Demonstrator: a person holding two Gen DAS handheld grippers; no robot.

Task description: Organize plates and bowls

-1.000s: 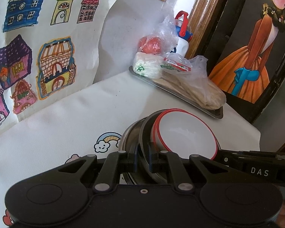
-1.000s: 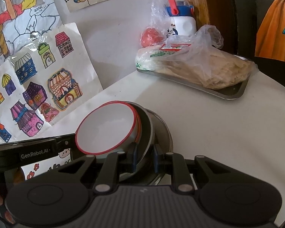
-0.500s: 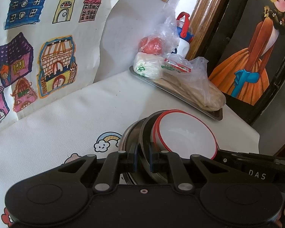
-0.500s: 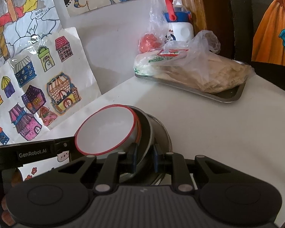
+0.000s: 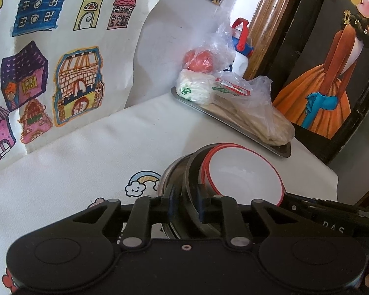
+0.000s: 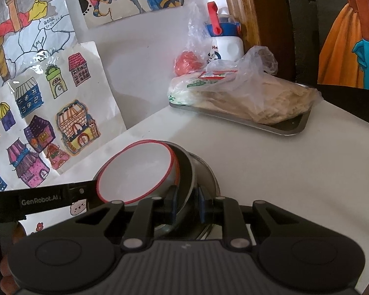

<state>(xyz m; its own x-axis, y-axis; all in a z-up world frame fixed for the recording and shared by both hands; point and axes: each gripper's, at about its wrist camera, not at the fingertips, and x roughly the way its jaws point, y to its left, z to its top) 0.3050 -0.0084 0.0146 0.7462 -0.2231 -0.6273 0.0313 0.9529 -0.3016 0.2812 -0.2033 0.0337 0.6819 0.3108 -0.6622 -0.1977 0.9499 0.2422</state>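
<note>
Everything here sits off the white bowl [image 5: 246, 174], the red-rimmed one nested on top of the pile.

Far to its left, a sheet of coloured house drawings [image 5: 61, 61] leans up from the white table [image 5: 86, 159]. A small rainbow sticker [image 5: 145, 177] lies on the tabletop just left of the pile.

My left gripper [image 5: 187, 205] reaches in at the white bowl's left side. Its jaws have just been opening. The rim of the dark bowl [image 5: 193, 172] that cradles the white one stands in the gap, and my pads no longer press on it. A steel bowl [image 5: 169, 179] sits outermost under both, on the table.

My right gripper [image 6: 187, 202] comes in from the white bowl's opposite side. Its jaws are clenched on the dark bowl's rim, one pad inside the wall and one outside. All three are nested and look tipped rather than level.

Beyond the white bowl and to the right, well apart from it, a metal tray [image 5: 280, 151] carries plastic bags of food [image 5: 246, 108]. Behind the tray stands a white bottle [image 5: 241, 59] with a red handle. Farther right hangs a painting [image 5: 332, 73] of a figure in an orange dress.
</note>
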